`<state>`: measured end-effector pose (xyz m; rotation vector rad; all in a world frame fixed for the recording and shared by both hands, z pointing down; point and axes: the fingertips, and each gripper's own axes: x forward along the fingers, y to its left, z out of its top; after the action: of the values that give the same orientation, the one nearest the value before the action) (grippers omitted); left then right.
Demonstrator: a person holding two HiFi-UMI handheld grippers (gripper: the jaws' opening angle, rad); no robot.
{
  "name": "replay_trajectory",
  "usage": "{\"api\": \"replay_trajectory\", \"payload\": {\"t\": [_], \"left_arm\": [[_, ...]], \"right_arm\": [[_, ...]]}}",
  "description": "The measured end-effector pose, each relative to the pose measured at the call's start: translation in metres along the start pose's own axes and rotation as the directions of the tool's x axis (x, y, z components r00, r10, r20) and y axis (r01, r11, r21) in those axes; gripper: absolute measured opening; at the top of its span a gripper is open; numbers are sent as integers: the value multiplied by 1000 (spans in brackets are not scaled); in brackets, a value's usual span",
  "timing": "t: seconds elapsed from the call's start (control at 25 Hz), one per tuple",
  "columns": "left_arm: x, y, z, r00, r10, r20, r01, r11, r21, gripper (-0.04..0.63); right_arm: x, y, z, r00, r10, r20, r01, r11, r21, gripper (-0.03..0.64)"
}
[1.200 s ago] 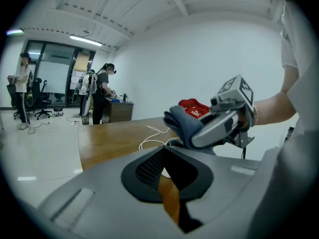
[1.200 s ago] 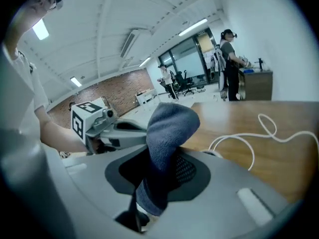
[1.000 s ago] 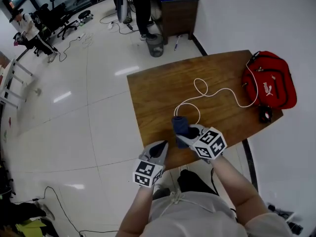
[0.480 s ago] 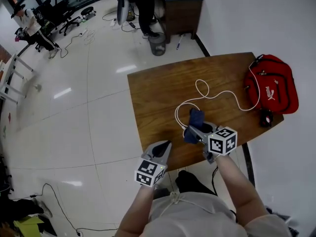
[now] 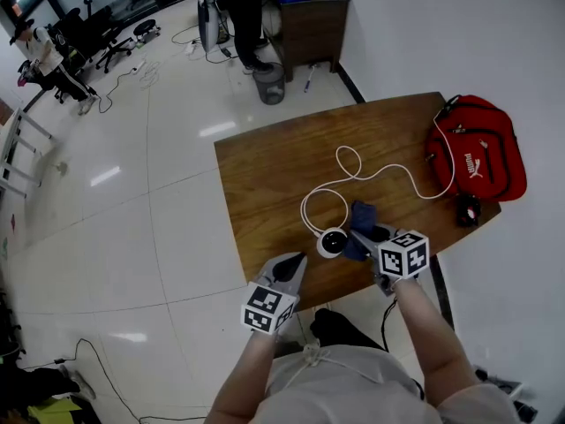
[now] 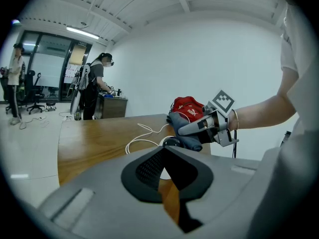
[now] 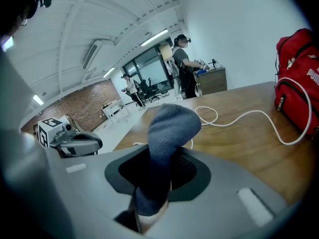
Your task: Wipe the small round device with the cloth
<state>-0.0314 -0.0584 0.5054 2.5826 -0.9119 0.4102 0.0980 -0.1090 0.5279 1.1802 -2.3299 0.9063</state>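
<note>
I am pinching a blue cloth (image 7: 167,133) that is looking soft, matt and finely nubbed, like fleece. My right gripper (image 7: 158,180) and left gripper (image 6: 164,158) are showing matt grey plastic shells. The table (image 5: 265,175) is showing brown wood grain under a low sheen. On the table, the small round device (image 5: 332,243) is gleaming as glossy white plastic, the cable (image 5: 388,168) is looking smooth and white, and the red bag (image 5: 481,153) is looking like woven fabric. Around the table, the floor (image 5: 132,193) is shining glossy.
</note>
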Motion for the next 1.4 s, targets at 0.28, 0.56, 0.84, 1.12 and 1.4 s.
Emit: {"api": "replay_trajectory", "payload": {"t": [0.28, 0.56, 0.84, 1.12, 1.4], "left_arm": [[13, -2, 3, 1000, 0, -6, 0, 1000, 8, 6], [18, -3, 2, 1000, 9, -9, -9, 1000, 8, 6], [28, -7, 2, 1000, 8, 16, -8, 1000, -3, 6], [46, -35, -5, 993, -120, 2, 120, 990, 70, 154], [86, -40, -31, 991, -94, -100, 110, 980, 168, 431]], "right_arm": [[-12, 44, 30, 984, 155, 88, -156, 988, 6, 109], [4, 57, 14, 972, 211, 102, -213, 977, 5, 109], [-4, 5, -21, 993, 102, 64, -113, 975, 191, 109], [-10, -19, -34, 997, 74, 2, -74, 991, 110, 109], [-5, -27, -32, 996, 85, -25, -84, 996, 42, 109]]}}
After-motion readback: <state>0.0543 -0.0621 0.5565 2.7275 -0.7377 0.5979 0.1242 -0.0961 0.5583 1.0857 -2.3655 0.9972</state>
